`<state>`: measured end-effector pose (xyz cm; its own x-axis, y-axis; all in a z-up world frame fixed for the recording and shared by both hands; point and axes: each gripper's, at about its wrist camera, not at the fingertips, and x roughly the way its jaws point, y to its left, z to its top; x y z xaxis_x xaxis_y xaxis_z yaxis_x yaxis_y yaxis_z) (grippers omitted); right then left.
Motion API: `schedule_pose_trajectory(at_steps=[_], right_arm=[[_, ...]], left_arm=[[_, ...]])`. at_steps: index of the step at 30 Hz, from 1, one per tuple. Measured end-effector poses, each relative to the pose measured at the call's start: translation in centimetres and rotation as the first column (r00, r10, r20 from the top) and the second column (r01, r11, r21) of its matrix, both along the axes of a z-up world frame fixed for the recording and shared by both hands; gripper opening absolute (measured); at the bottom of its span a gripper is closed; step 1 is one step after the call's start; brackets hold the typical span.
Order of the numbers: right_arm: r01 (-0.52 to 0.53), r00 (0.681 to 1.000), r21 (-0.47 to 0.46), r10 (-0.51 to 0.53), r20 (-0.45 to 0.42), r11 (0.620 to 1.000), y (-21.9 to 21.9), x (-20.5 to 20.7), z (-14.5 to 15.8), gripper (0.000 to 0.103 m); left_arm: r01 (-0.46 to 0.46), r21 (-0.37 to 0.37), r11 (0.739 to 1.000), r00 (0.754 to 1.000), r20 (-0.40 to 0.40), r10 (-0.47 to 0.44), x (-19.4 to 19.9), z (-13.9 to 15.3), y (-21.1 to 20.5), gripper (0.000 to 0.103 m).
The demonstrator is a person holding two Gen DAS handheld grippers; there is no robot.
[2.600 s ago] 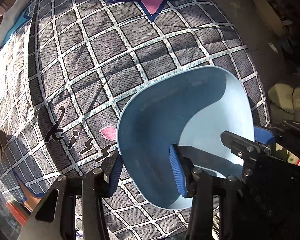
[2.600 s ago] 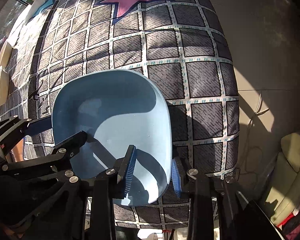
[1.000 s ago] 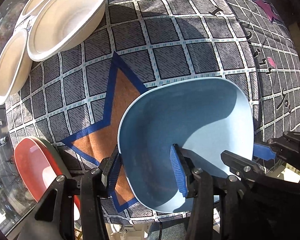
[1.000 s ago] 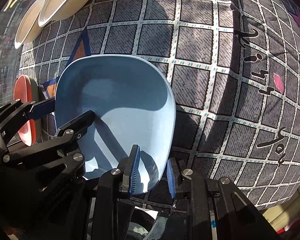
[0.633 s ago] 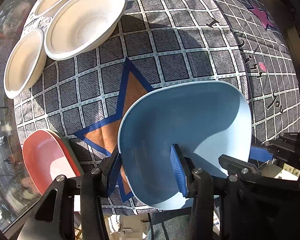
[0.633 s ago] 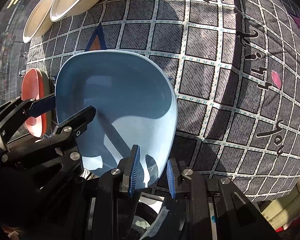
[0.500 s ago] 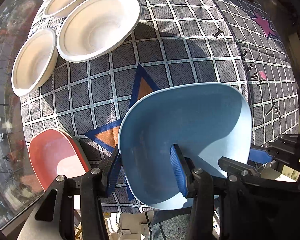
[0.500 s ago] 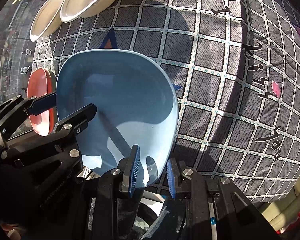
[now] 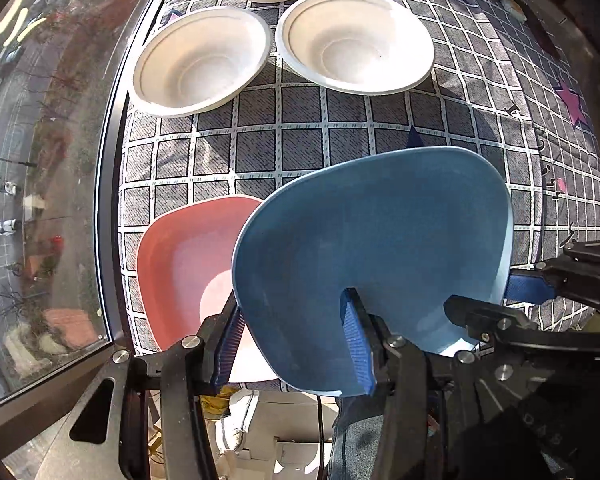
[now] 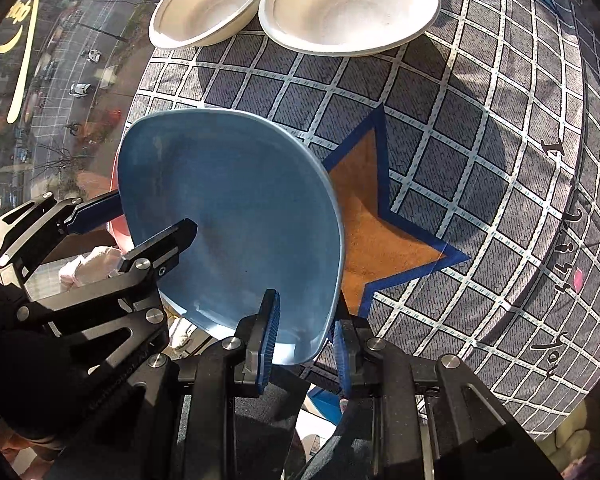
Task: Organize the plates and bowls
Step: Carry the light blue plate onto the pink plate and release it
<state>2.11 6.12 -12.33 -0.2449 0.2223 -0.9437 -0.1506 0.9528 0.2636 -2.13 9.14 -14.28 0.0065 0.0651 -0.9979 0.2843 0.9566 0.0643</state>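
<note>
Blue plate (image 9: 372,248) pinched at its near rim by both grippers, left (image 9: 296,344) and right (image 10: 304,344), held above the cloth (image 9: 300,132), partly over pink plate (image 9: 180,264). Centre it, level, lower, release together.

A grey checked tablecloth (image 9: 300,128) with an orange star (image 10: 376,232), beside a window (image 9: 40,160)

Held plate (image 9: 372,240) overlaps another plate (image 9: 180,264), seemingly above it; bowls (image 9: 356,44) lie beyond.
</note>
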Motion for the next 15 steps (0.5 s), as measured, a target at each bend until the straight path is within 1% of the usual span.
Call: schedule_pose_trajectory(at_steps=[5, 6, 8, 11, 15], right_arm=[[-0.058, 0.998, 0.045, 0.059, -0.017, 0.997, 4.7, 0.8, -0.5, 0.028], [-0.07, 0.997, 0.049, 0.071, -0.018, 0.996, 5.6, 1.0, -0.7, 0.028], [-0.089, 0.996, 0.056, 0.09, -0.021, 0.994, 7.3, 1.4, -1.2, 0.028], [-0.089, 0.995, 0.07, 0.092, -0.037, 0.994, 9.2, 1.8, -1.9, 0.028], [-0.08, 0.995, 0.079, 0.084, -0.057, 0.994, 10.3, 1.9, -2.7, 0.028]], left_arm=[[-0.08, 0.027, 0.996, 0.997, -0.003, 0.08, 0.3, -0.5, 4.8, 0.051], [-0.096, 0.032, 0.995, 0.995, -0.004, 0.096, 0.3, -1.9, 4.8, 0.051], [-0.115, 0.046, 0.992, 0.993, -0.003, 0.116, 0.5, -2.5, 6.0, 0.051], [-0.114, 0.064, 0.991, 0.993, -0.008, 0.115, 1.0, -3.4, 7.8, 0.051], [-0.108, 0.078, 0.991, 0.994, 0.003, 0.108, 1.5, -4.6, 8.6, 0.051]])
